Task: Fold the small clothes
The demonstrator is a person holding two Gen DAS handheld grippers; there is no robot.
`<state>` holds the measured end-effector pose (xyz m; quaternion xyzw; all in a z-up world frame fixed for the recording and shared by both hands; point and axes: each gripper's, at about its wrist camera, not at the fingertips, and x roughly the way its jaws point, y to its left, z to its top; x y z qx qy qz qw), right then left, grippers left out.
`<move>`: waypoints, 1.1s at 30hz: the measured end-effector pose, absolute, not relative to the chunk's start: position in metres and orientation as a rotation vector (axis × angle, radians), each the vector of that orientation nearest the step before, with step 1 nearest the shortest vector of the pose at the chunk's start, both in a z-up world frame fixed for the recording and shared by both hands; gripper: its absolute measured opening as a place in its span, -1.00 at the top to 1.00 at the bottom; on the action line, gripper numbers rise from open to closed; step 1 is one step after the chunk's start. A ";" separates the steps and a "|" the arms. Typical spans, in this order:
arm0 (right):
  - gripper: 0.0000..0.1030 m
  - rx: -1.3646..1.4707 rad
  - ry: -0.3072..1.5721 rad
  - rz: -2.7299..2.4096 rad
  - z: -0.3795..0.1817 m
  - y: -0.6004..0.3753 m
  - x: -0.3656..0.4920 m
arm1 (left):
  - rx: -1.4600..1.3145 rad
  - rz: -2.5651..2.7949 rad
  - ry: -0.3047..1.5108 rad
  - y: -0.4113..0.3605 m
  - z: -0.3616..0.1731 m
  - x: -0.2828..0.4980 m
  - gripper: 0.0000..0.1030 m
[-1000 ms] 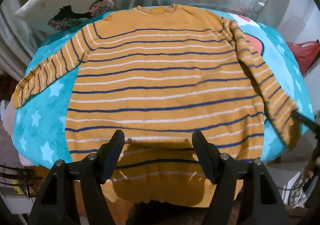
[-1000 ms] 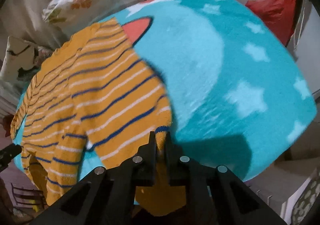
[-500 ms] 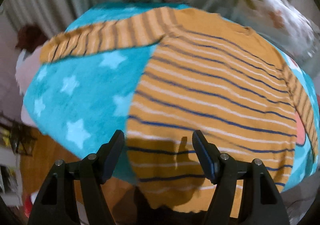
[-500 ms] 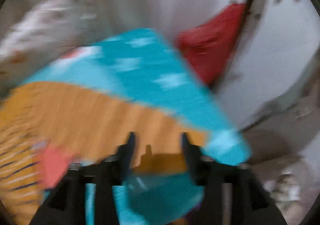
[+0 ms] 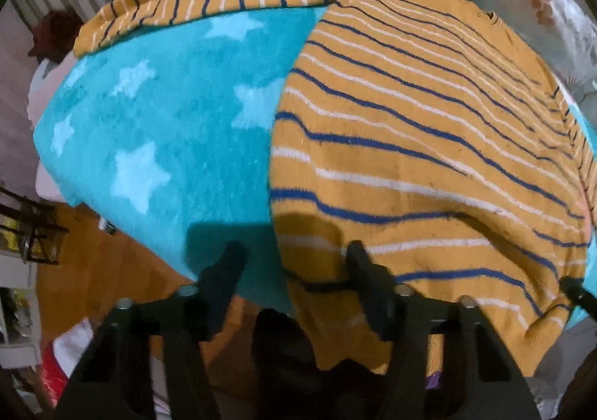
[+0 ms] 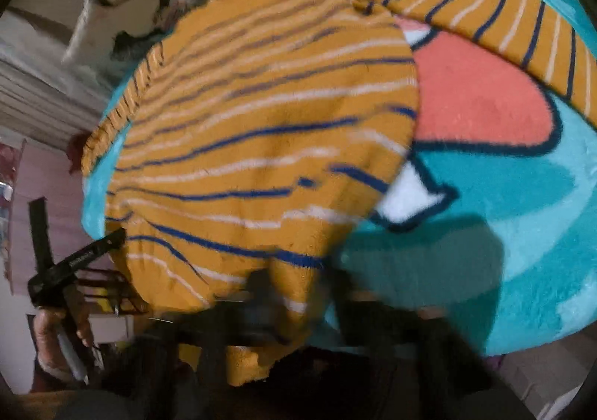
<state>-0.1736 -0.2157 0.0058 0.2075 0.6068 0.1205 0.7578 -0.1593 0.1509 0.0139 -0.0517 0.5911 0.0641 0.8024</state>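
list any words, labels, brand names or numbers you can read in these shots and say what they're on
No text can be read.
The left gripper, seen from the right wrist view, has pale lettering along its black finger, too small and blurred to read.
The striped sweater shows no label or print.
The star blanket has only pictures, no words.

Our left tool (image 5: 294, 267) was matte black plastic: two thick, wedge-shaped fingers (image 5: 227, 270) on angular black brackets, with small round silver screw heads along the top of the frame. In the right wrist view it showed from the side as a long black bar with pale lettering too small to read. Our right tool (image 6: 298, 289) was the same black, blurred. Our left hand (image 6: 56, 338) was bare skin.
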 end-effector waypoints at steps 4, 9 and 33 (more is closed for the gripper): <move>0.83 0.501 1.334 0.189 0.001 -0.247 -0.193 | -0.135 0.151 1.264 0.160 0.026 -0.171 0.28; 0.81 0.608 1.224 0.110 0.021 -0.297 -0.220 | -0.190 0.124 1.190 0.167 0.059 -0.174 0.27; 0.88 1.314 0.688 -0.451 -0.030 -0.558 -0.217 | -0.203 -0.024 1.133 0.115 0.103 -0.145 -0.03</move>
